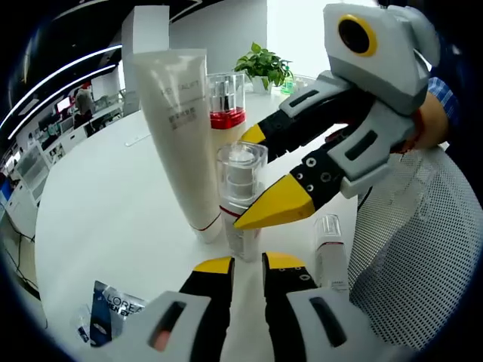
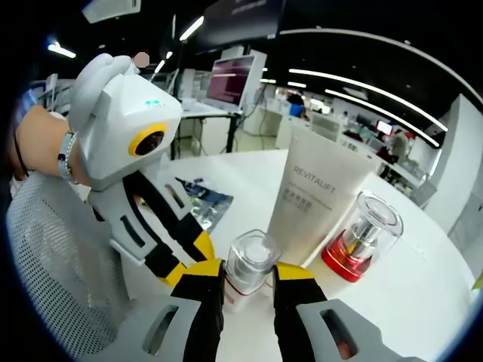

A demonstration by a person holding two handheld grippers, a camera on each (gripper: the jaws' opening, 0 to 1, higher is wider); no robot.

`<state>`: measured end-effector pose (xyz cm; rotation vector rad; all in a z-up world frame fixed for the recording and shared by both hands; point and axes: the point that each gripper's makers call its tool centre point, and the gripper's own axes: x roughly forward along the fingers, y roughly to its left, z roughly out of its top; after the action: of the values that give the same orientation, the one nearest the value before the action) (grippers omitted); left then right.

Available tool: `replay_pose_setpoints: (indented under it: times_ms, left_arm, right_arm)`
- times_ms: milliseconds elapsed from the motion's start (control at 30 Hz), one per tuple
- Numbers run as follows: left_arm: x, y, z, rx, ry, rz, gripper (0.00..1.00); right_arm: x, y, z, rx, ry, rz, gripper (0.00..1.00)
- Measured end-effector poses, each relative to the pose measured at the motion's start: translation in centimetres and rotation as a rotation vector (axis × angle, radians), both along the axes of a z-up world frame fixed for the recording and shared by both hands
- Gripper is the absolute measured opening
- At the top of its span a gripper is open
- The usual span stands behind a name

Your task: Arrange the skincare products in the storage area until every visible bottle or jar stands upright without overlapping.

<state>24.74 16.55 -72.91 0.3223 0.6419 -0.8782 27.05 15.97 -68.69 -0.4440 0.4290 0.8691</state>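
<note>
Nearest, a small clear-capped bottle (image 2: 251,265) is seen upright on the white tabletop (image 1: 113,219), gripped between the closed-in tips of the right tongs (image 2: 243,277), while the left tongs (image 1: 247,265) are held just beside it, nearly closed on nothing. Just behind it a tall white tube (image 1: 181,136) and a red-banded clear-capped bottle (image 1: 225,105) are already stood upright and apart. What is judged left is the small bottle (image 1: 330,253) lying on its side by the mesh basket (image 1: 423,249); a blue sachet (image 1: 113,308) also lies flat at the near edge.
</note>
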Motion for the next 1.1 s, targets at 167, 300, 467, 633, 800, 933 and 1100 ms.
replay_pose_setpoints:
  times_ms: [167, 300, 467, 633, 800, 933, 1100]
  left_arm:
    - [0.2, 0.1, 0.0, 0.012, -0.012, 0.002, 0.14]
    - [0.3, 0.1, 0.1, 0.016, -0.016, 0.007, 0.13]
    - [0.5, 0.3, 0.0, 0.027, -0.023, 0.015, 0.13]
    - [1.1, -0.1, 0.7, 0.047, -0.028, 0.038, 0.14]
    - [1.3, -0.5, 0.9, 0.098, 0.022, 0.074, 0.16]
    - [1.1, 0.0, 0.3, 0.176, 0.045, 0.072, 0.17]
    - [2.0, -0.2, 0.5, 0.102, 0.091, 0.195, 0.15]
  right_arm:
    - [0.1, -0.1, 0.2, 0.018, 0.013, -0.007, 0.22]
    - [0.0, -0.4, 0.4, 0.03, 0.019, -0.001, 0.27]
    - [-0.5, -1.4, 0.3, 0.04, 0.043, 0.002, 0.3]
    - [-1.2, -2.2, -1.6, -0.019, 0.063, 0.011, 0.19]
    - [-0.8, -2.3, -2.3, -0.027, 0.069, -0.005, 0.12]
    - [-0.8, -2.2, -2.5, -0.038, 0.06, 0.013, 0.11]
    - [-0.5, -2.1, -2.4, -0.037, 0.049, 0.004, 0.09]
